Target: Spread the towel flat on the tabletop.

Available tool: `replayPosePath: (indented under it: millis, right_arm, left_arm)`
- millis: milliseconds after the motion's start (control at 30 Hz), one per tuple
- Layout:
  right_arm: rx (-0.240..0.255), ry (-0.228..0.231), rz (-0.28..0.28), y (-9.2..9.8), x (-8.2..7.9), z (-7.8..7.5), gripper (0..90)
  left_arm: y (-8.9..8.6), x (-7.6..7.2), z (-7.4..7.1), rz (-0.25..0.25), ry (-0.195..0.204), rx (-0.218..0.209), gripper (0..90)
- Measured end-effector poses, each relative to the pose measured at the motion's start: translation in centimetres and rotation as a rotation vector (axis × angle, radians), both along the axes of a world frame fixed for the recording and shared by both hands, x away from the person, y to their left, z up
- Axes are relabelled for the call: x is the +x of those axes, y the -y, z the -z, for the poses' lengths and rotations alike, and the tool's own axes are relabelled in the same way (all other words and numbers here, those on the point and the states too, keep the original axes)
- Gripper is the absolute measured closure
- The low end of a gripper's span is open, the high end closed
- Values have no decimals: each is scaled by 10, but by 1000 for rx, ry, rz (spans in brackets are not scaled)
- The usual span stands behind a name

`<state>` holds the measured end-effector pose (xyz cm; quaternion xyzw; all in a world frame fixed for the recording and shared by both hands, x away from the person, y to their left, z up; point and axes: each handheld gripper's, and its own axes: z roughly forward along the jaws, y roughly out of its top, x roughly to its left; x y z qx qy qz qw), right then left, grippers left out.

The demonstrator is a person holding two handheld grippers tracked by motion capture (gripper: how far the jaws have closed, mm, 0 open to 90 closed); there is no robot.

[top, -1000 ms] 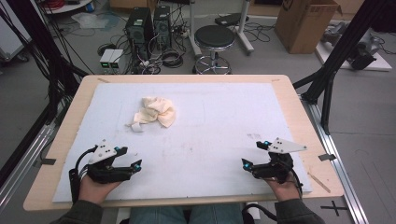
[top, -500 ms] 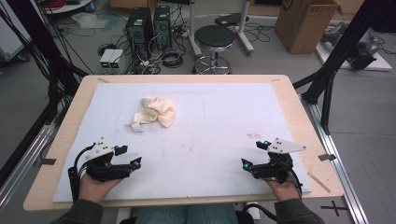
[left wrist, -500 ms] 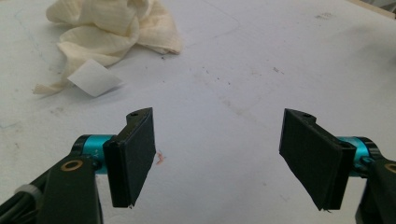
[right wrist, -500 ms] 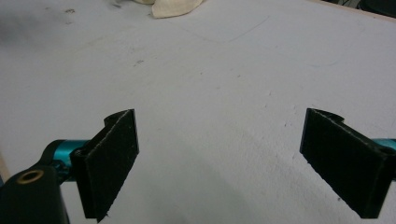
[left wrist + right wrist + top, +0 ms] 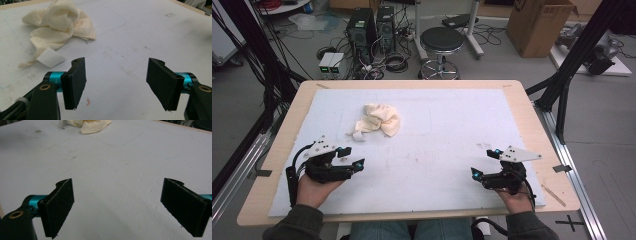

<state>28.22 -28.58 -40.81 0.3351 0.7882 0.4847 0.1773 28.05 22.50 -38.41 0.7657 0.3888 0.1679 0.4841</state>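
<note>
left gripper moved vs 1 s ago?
Yes. In the high view the left gripper has edged forward, closing the gap to the crumpled cloth, which lies where it was. Its jaws have just been closing slightly, nothing between them.

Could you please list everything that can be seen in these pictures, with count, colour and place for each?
cloth: 1, cream, crumpled, on the far left part of the mat
label: 1, white, at the near edge of the cloth
mat: 1, white, marked, covers most of the table
table: 1, light wood
stool: 1, black round seat, on the floor behind the table
computer towers: 2, black, on the floor behind the table
cardboard box: 1, brown, on the floor at far right
left gripper: 1, black, jaws open, nothing between them, near left of the mat
right gripper: 1, black, jaws open, nothing between them, near right of the mat
</note>
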Motion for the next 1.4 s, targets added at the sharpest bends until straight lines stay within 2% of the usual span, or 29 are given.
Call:
replayPosePath:
  millis: [33,133,233,300,400,567,600,667,700,733,800,833,933,1033,1133,1267,1333,1400]
  right_arm:
    - [0,2,-4,0,0,0,109]
    - [-3,9,-10,-2,0,-1,109]
    - [-5,0,-11,-3,-1,-1,109]
    - [-4,4,-10,-2,-1,-1,109]
    - [1,2,-9,-3,0,0,109]
    - [-9,-1,-21,-4,2,0,109]
    - [-6,-2,-22,-3,2,0,109]
    - [0,0,-22,-3,3,0,109]
    - [1,-1,-21,-2,3,-1,109]
    - [1,-1,-21,-2,3,-1,109]
    - [5,1,-19,-1,4,-1,109]
    - [8,-3,-16,-1,4,0,109]
    - [7,-4,-18,-1,4,0,109]
    - [9,0,-21,-1,5,-1,109]
    - [11,-4,-22,-2,6,-1,109]
    - [13,0,-30,-2,8,0,109]
    - [20,-2,-30,-2,9,0,109]
    - [23,1,-32,-2,8,-1,109]
  left_arm:
    - [0,0,0,0,0,0,328]
    - [2,14,-4,6,-5,-17,344]
    - [2,21,-3,9,-16,-15,356]
    - [-1,31,0,-10,-31,-15,357]
    - [-2,35,1,-25,-33,-26,361]
    - [2,50,-7,-27,-27,-12,377]
    - [5,59,-9,-30,-29,-20,378]
    - [6,63,-10,-36,-30,-18,383]
    - [10,71,-12,-37,-34,-11,389]
    - [10,71,-12,-37,-34,-11,391]
    - [14,85,-16,-48,-39,-7,401]
    - [14,85,-16,-48,-39,-7,405]
    - [19,102,-20,-74,-42,-24,412]
    - [21,109,-21,-84,-46,-1,411]
    - [21,118,-22,-104,-50,-14,415]
    - [25,134,-16,-138,-84,15,416]
    - [25,137,-15,-145,-88,2,417]
    - [26,145,-8,-181,-100,-14,416]
